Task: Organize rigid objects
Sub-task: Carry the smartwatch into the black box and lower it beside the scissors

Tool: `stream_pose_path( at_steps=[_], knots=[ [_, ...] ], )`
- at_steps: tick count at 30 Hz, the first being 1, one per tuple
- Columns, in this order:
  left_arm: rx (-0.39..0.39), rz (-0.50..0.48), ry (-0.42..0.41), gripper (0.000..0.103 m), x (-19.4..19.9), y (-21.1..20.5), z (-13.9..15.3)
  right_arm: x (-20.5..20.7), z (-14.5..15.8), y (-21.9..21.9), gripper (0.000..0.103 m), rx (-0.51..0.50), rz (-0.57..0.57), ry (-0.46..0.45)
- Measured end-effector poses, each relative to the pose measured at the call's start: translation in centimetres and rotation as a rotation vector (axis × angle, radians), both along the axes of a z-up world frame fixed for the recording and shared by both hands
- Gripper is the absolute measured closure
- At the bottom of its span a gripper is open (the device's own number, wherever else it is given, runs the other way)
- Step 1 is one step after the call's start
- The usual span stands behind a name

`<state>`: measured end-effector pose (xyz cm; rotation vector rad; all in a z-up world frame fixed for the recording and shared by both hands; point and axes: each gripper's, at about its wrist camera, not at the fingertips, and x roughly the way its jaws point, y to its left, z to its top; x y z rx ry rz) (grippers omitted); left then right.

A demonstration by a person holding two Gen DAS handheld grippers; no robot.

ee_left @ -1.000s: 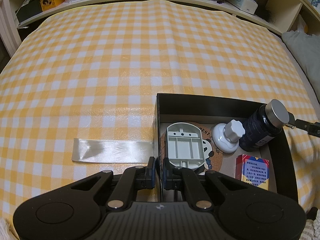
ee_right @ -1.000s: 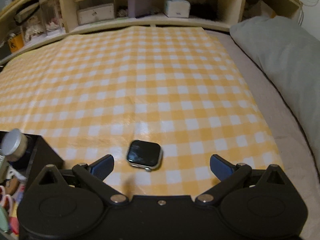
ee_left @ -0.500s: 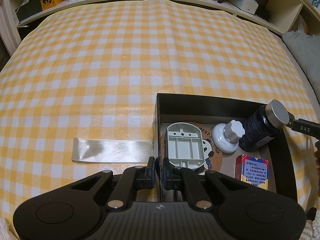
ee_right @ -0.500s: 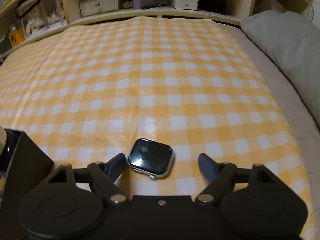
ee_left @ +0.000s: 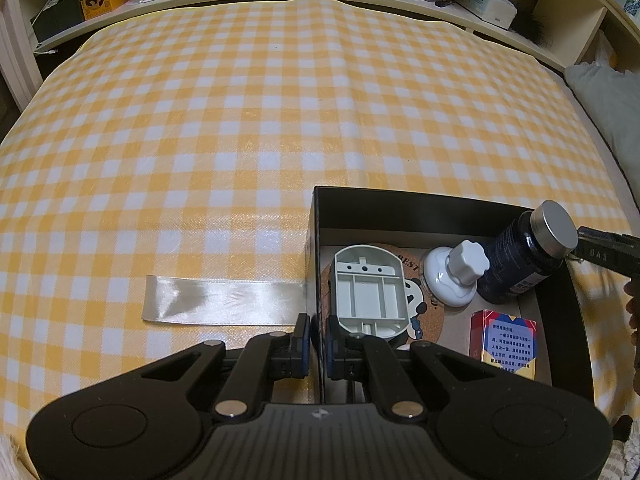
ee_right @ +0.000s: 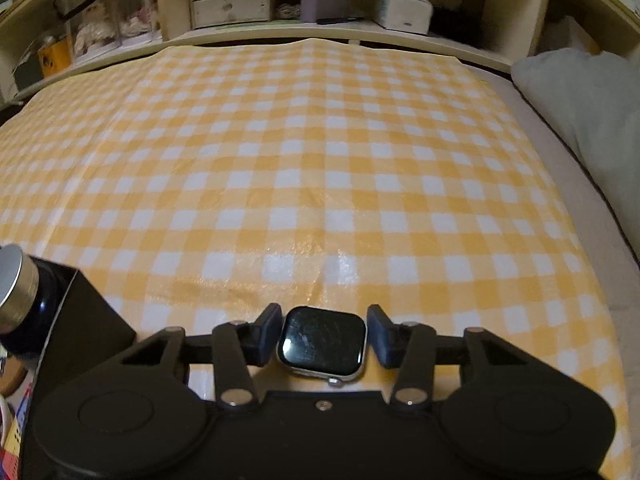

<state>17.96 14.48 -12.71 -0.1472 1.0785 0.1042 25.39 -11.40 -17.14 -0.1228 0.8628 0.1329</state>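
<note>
Since a second ago my right claw (ee_right: 323, 334) has dropped around the watch (ee_right: 322, 345), jaws closing, pads not yet touching. Dark-faced, silver-edged, it lies flat on the checked cloth (ee_right: 320, 184).

My left claw (ee_left: 316, 340) pinches the black box (ee_left: 400, 216) wall.

One black box (ee_left: 420, 210) holding five things, as far as I can make out, one watch (ee_right: 322, 343), one tape strip (ee_left: 224, 304), two grippers.

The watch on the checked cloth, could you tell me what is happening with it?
A person is tidying items into a black box. The right claw is closing around the strapless watch, which lies on the yellow checked cloth between its fingers, not yet gripped. The left claw is shut on the box's near left wall.
</note>
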Motion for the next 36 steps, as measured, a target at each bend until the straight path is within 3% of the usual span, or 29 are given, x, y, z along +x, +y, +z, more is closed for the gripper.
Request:
stream_pose_path(
  at_steps=[12,23,36],
  knots=[
    [-0.001,0.0,0.001,0.096,0.0,0.0,-0.1,-2.2,1.1,-0.3,0.055,-0.023,0.043,0.024],
    [0.0,0.0,0.001,0.096,0.0,0.1,0.0,-4.7,4.4,0.6,0.055,0.043,0.1,0.031],
    [0.002,0.0,0.002,0.096,-0.2,0.0,-0.1,-9.9,8.0,6.7,0.055,0.194,0.341,0.054]
  ],
)
